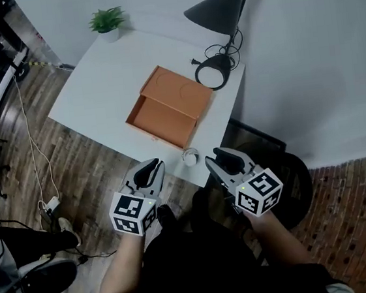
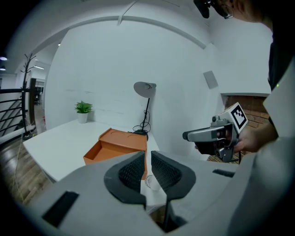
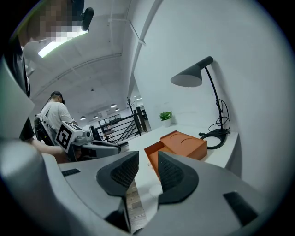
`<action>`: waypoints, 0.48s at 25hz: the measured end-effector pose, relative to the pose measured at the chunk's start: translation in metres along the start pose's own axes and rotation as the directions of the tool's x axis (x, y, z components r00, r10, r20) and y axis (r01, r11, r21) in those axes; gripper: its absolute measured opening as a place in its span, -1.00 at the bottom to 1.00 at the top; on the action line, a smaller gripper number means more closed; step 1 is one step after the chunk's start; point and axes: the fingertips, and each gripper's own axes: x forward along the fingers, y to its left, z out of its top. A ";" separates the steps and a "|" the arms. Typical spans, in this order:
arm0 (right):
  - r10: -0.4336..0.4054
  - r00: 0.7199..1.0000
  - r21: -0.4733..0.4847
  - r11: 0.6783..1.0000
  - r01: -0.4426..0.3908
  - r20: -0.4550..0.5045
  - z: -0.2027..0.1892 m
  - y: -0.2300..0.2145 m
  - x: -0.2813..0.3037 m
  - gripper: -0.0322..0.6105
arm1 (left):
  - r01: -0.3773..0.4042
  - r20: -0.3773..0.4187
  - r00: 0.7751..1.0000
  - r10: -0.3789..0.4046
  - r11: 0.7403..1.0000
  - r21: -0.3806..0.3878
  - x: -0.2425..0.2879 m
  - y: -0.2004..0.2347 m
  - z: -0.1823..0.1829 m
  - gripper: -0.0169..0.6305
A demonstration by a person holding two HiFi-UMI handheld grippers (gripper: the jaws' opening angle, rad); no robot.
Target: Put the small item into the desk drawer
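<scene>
The small item [image 1: 190, 156] is a round white piece lying at the near edge of the white desk [image 1: 97, 80]. Behind it sits the orange drawer box [image 1: 169, 108] with its drawer pulled open and empty. My left gripper [image 1: 150, 172] hovers just left of the item, off the desk edge, jaws shut with nothing in them. My right gripper [image 1: 227, 160] hovers just right of it, open and empty. In the left gripper view the item [image 2: 151, 181] shows beyond the left gripper [image 2: 148, 159]. In the right gripper view the item [image 3: 155, 190] lies below the right gripper [image 3: 147, 159].
A black desk lamp [image 1: 226, 6] with its round base [image 1: 213, 73] and cord stands at the desk's far right. A small potted plant [image 1: 108, 21] sits at the far corner. A black round object [image 1: 292, 182] is on the floor right of the desk; cables [image 1: 36, 153] run along the left.
</scene>
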 end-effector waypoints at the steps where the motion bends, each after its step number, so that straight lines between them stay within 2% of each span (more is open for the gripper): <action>1: 0.010 1.000 0.002 1.000 -0.010 -0.009 -0.002 -0.004 0.000 -0.50 | -0.006 -0.001 1.000 0.006 1.000 -0.005 0.006 -0.002 -0.002 -0.86; 4: 0.033 0.999 0.000 0.999 -0.033 -0.033 -0.008 -0.015 0.000 -0.50 | -0.003 -0.010 1.000 0.003 1.000 -0.005 0.022 -0.009 -0.007 -0.73; 8: 0.053 0.997 0.012 0.999 -0.053 -0.058 -0.018 -0.024 0.004 -0.51 | 0.023 -0.052 0.998 -0.024 0.999 -0.029 0.041 -0.014 -0.028 -0.56; 12: 0.065 0.993 0.028 0.998 -0.063 -0.099 -0.038 -0.030 0.010 -0.51 | 0.063 -0.056 0.996 -0.064 0.997 -0.035 0.057 -0.020 -0.043 -0.36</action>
